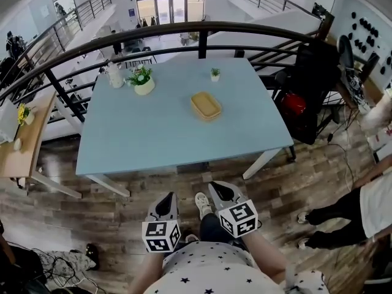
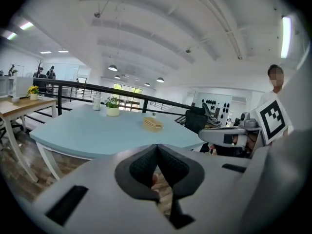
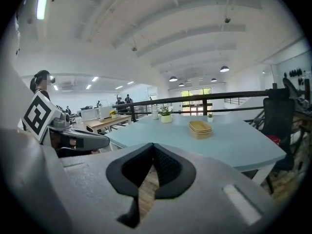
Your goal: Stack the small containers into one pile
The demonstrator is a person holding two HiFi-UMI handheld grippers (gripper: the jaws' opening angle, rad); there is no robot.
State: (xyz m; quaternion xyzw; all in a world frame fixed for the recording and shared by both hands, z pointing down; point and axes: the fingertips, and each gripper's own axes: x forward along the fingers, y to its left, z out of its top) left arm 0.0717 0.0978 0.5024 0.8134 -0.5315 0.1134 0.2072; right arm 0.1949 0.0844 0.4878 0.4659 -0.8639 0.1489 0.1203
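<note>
One blue table (image 1: 153, 136), containers (image 1: 206, 105), black railing (image 1: 184, 26)

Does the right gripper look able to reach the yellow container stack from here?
Probably not: the right gripper hangs short of the table, while the container stack sits mid-table. Nothing blocks the path.

Clothing: white top (image 1: 208, 273) printed with small dark stars; dark trousers (image 1: 211, 228); one white shoe (image 1: 203, 204) in sight.

Left gripper (image 1: 168, 198): grey moulded shell that tapered to a point, lined with black textured left pads (image 2: 144, 167). The left cube (image 1: 162, 236) at its rear was white with black square markers.

Right gripper (image 1: 215, 187): matching grey shell, black textured right pads (image 3: 168, 167), and a right cube (image 1: 238, 218) marked in the same black-and-white squares.
</note>
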